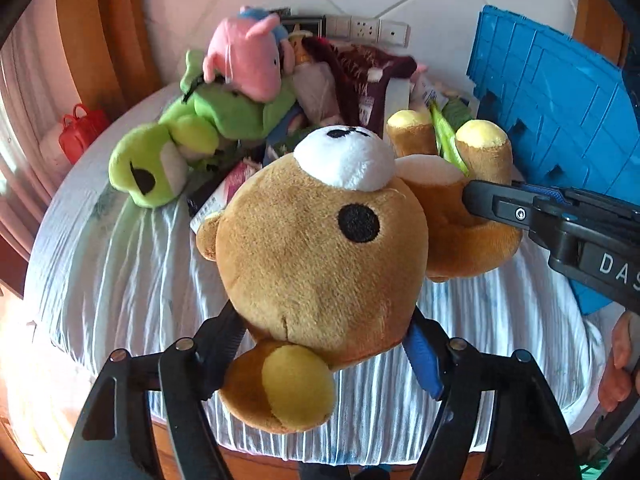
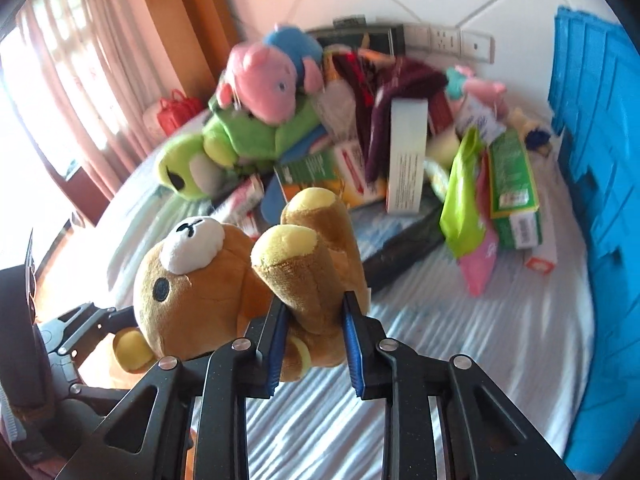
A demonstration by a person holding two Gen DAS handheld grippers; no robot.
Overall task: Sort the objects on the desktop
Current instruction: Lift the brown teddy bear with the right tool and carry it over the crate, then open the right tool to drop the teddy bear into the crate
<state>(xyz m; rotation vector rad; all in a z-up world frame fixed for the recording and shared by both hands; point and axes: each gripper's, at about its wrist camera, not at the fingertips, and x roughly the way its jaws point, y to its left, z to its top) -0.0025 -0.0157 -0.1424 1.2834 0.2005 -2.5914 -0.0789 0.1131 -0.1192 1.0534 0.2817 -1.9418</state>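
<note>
A brown plush bear (image 1: 320,264) with a white muzzle hangs upside down above the striped tablecloth (image 1: 120,264). My left gripper (image 1: 324,336) is shut on the bear's head. My right gripper (image 2: 316,320) is shut on the bear's (image 2: 208,292) leg and body; it enters the left wrist view (image 1: 500,204) from the right. A green frog plush (image 1: 176,152) and a pink pig plush (image 1: 248,60) lie in the pile behind; they also show in the right wrist view as the frog (image 2: 224,148) and the pig (image 2: 268,84).
A blue plastic crate (image 2: 600,200) stands at the right edge. Boxes (image 2: 406,152), a green packet (image 2: 464,192), a green carton (image 2: 514,188) and dark red cloth (image 2: 400,80) are heaped at the back. A red bag (image 2: 176,114) sits far left. Wall sockets (image 2: 452,42) are behind.
</note>
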